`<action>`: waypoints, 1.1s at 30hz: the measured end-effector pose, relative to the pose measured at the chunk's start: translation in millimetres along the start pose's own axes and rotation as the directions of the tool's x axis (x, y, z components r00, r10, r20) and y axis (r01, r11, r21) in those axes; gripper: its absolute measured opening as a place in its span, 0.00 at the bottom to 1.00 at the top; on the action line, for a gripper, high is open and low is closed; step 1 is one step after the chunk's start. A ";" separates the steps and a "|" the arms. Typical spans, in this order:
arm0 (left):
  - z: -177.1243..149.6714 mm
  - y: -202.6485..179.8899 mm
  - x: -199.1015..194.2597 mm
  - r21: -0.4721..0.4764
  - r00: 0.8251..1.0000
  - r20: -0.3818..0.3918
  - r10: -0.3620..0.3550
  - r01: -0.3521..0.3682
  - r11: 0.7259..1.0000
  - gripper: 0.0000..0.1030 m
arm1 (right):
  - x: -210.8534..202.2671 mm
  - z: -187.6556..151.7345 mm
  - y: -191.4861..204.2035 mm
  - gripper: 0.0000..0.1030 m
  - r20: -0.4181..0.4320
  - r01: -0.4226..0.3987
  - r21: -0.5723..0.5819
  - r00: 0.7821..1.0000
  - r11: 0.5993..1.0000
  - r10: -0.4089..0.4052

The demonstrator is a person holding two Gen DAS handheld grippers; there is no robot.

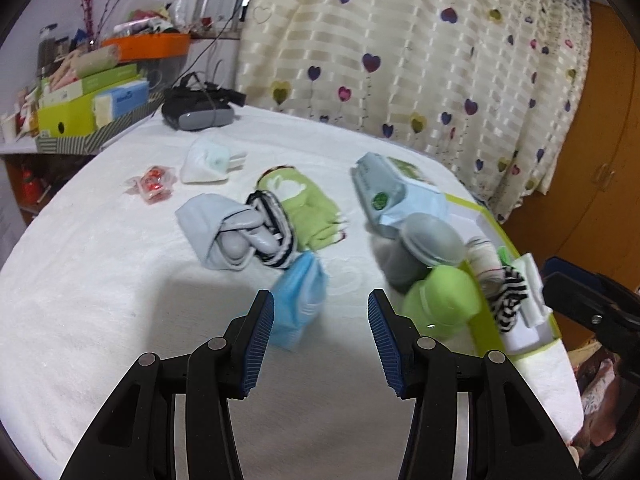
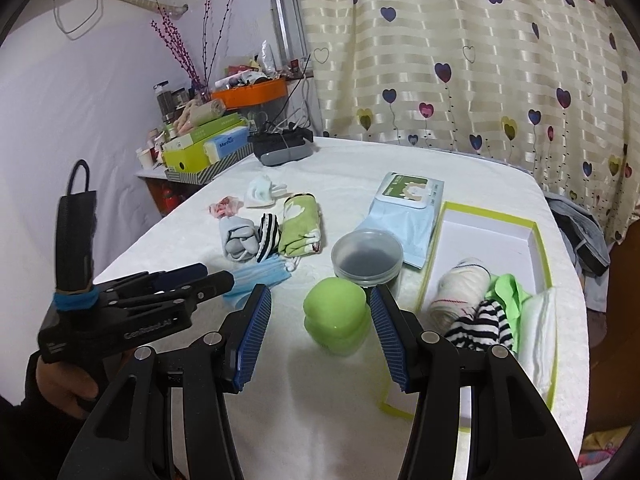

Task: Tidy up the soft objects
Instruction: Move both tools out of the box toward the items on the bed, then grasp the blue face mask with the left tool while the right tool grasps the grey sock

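My left gripper (image 1: 321, 322) is open and empty, just short of a blue face mask (image 1: 298, 300) on the white tablecloth; the mask also shows in the right wrist view (image 2: 258, 276). Behind it lie a grey sock bundle (image 1: 224, 236), a striped sock (image 1: 272, 232) and a green sock roll (image 1: 308, 208). My right gripper (image 2: 318, 316) is open around a green squishy toy (image 2: 335, 316), not gripping it. The green-rimmed box (image 2: 536, 240) at right holds a cream sock roll (image 2: 460, 284), a striped sock (image 2: 484, 324), a green cloth (image 2: 508, 288) and a white pad (image 2: 540, 332).
A grey lidded tub (image 2: 367, 256) and a wipes pack (image 2: 408, 208) stand behind the toy. A white mask (image 2: 260, 194), a red-pink wrapper (image 2: 224, 205) and a VR headset (image 2: 284, 148) lie further back. Cluttered boxes (image 2: 200, 148) stand at the far left, a curtain behind.
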State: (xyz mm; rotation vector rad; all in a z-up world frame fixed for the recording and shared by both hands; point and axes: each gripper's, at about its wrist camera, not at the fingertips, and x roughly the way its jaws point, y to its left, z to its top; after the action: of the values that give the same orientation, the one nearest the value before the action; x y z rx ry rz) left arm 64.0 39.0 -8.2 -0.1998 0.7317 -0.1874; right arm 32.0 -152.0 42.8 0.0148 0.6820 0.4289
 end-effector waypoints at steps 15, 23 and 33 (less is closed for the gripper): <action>1.0 15.2 52.0 -0.026 0.995 -0.099 -0.020 0.017 1.000 0.45 | 26.2 12.1 4.6 0.51 -0.032 -0.021 -0.021 0.999 1.000 0.021; -4.5 22.2 42.3 -0.044 0.995 -0.088 -0.042 0.038 0.998 0.24 | 39.1 17.7 11.7 0.51 -0.049 -0.031 -0.030 0.998 0.999 0.029; -7.9 44.0 1.5 -0.073 0.999 -0.010 -0.050 0.049 0.996 0.23 | 64.9 32.7 40.5 0.51 -0.069 -0.068 -0.077 0.996 0.995 0.063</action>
State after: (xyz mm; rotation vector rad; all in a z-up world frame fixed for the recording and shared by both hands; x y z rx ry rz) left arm 64.2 80.1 -25.7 -0.2866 0.7460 -0.2092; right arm 81.6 -85.7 34.9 -0.0522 0.7313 0.5207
